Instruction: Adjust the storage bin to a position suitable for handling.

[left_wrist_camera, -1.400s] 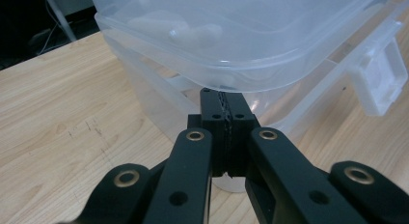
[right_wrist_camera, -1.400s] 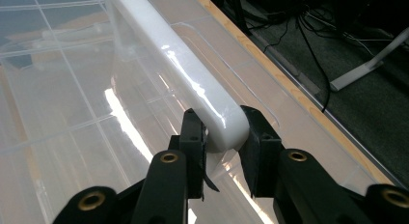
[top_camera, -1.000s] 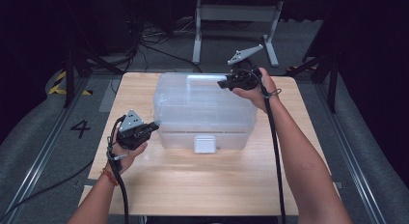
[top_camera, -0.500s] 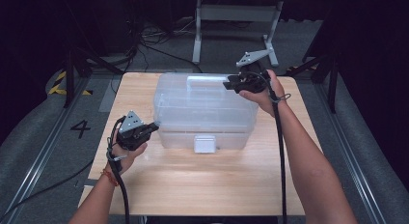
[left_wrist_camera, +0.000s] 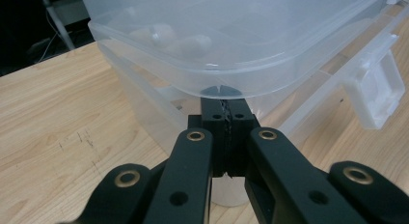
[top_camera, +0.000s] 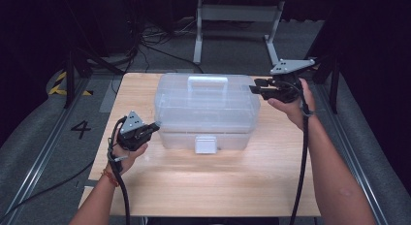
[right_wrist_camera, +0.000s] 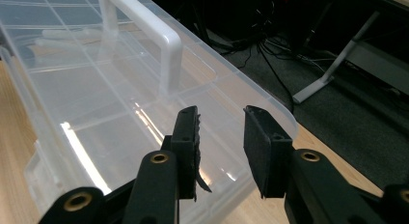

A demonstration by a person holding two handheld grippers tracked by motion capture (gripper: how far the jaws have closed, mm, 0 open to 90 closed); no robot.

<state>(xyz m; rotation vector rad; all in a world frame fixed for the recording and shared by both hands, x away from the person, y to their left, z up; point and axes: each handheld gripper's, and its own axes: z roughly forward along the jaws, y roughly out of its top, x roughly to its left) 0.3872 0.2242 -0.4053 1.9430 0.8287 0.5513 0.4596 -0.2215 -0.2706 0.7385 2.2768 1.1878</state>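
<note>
A clear plastic storage box (top_camera: 206, 108) with a white handle (top_camera: 207, 82) on its lid and a front latch (top_camera: 205, 144) stands on the wooden table (top_camera: 203, 186). My left gripper (top_camera: 154, 127) is shut at the box's near left corner. In the left gripper view its tips (left_wrist_camera: 224, 101) sit just under the lid's rim with nothing between them. My right gripper (top_camera: 253, 87) hovers at the box's right end, pointing at the lid. Its jaws (right_wrist_camera: 221, 130) have just been opening and stand apart, with nothing between them.
White pieces lie inside the box (left_wrist_camera: 178, 35). A metal stand (top_camera: 237, 14) and cables (top_camera: 145, 45) are on the floor behind the table. Black posts stand at the table's far corners. Bare wood stretches in front of the box.
My right hand has moved right, from over the lid's far right part to just past the box's right end. The left hand has stayed put.
</note>
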